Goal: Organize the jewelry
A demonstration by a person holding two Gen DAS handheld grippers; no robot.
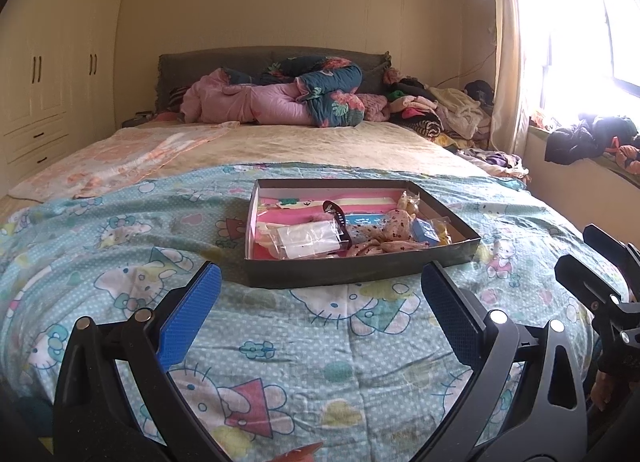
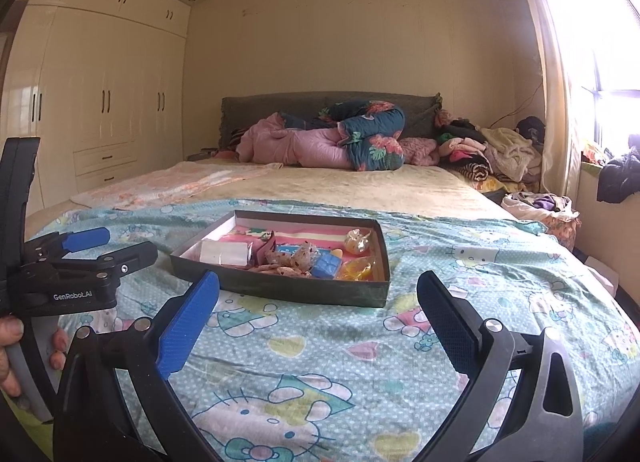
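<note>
Blue-padded and spread wide, the left gripper [image 1: 320, 310] hovers over the cartoon-cat bedspread [image 1: 304, 358] with nothing between its fingers; the right gripper [image 2: 318, 316] stands just as wide and just as empty. Ahead of both, on the same bedspread, sits the dark shallow box [image 1: 360, 268] — its near wall faces the left gripper squarely, while from the right wrist view the box [image 2: 304, 290] is turned so that its near right corner points toward the camera. Inside, on a pink striped lining, the jewelry and small things lie loosely piled: a clear plastic packet [image 1: 306, 240] at the near left, a spotted fabric piece [image 1: 384, 236] in the middle, a small blue box [image 1: 424, 232] to its right, and yellow-orange pieces in clear wrap [image 2: 358, 242] toward the far right corner. A band of open bedspread lies between the fingertips and the near wall of the box, and more of it to either side. Beyond the box the bed runs back to a heap of pink and floral quilts [image 1: 280, 96] against the grey headboard [image 1: 248, 60]. Clothes [image 1: 436, 110] crowd the bed's right edge by the window — the left edge lies toward the cream wardrobe [image 2: 108, 102].
</note>
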